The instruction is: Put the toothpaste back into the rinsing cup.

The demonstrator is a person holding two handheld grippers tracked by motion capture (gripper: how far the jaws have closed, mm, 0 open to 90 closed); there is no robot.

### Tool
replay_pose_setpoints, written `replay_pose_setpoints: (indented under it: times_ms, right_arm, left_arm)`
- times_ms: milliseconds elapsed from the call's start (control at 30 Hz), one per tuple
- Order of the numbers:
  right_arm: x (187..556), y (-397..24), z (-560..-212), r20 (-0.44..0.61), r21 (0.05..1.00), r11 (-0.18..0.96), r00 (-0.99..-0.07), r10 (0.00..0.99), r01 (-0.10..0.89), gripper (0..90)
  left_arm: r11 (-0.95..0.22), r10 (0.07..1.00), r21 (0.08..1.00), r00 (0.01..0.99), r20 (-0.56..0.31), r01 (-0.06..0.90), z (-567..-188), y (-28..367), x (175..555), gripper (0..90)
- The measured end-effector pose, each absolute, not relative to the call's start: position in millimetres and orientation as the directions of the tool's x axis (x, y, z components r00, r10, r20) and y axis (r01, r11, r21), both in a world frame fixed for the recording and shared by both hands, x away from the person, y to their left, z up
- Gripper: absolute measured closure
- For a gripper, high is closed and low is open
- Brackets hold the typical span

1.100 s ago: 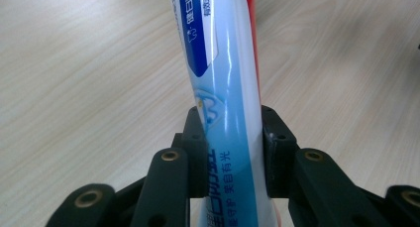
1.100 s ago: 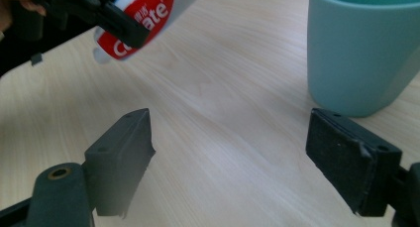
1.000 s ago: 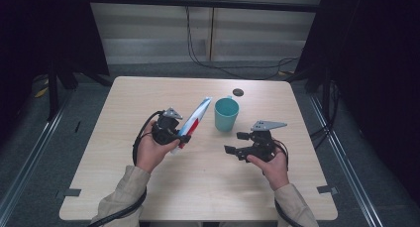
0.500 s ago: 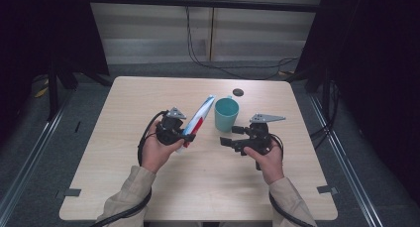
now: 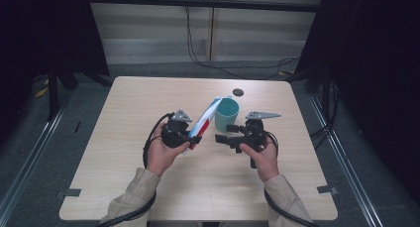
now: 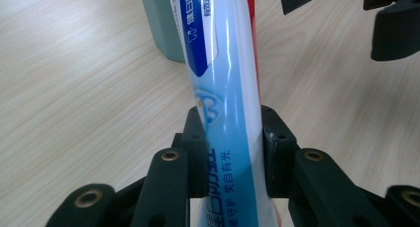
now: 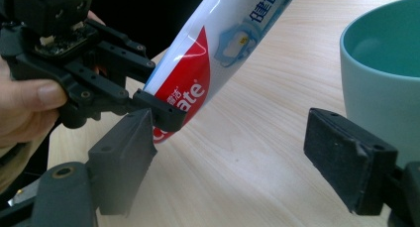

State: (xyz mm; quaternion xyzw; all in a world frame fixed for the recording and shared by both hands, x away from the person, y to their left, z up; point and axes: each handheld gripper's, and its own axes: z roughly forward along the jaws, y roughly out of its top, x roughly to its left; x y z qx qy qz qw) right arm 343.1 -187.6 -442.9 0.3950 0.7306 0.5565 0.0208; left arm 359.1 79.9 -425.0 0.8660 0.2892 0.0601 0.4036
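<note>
A red, white and blue toothpaste tube (image 5: 205, 119) slants up from my left gripper (image 5: 191, 138), which is shut on the tube's lower part. Its top end reaches the rim of a teal cup (image 5: 227, 114) standing mid-table. In the left gripper view both pads squeeze the tube (image 6: 225, 88), with the cup (image 6: 161, 28) behind it. My right gripper (image 5: 225, 133) hovers just in front of the cup and points left at the tube. Its jaws have just been closing a little and still stand wide apart with nothing between them. In the right gripper view (image 7: 233, 157) the tube (image 7: 213, 53) lies ahead, the cup (image 7: 386, 73) at right.
A small dark disc (image 5: 238, 92) lies behind the cup near the far edge of the light wooden table (image 5: 124, 113). Black cables trail from both grippers toward the near edge. Dark frames and floor rails flank the table.
The right gripper has edged a little leftward and forward, toward the tube and cup. The left gripper still holds the tube at about the same slant.
</note>
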Motion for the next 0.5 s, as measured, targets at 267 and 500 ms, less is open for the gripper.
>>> replay_pose_setpoints:
  times_ms: [267,500]
  right_arm:
    - [345,-187,-442,0.416,0.828,0.06,-0.684,0.599,0.557,20.2]
    - [350,-188,-442,0.466,0.815,0.01,-0.664,0.585,0.58,20.2]
  left_arm:
    - [-0.505,0.53,0.75,0.839,-0.122,0.428,-422,73,355,69.9]
    - [-0.495,0.518,0.763,0.846,-0.123,0.415,-420,65,353,69.9]
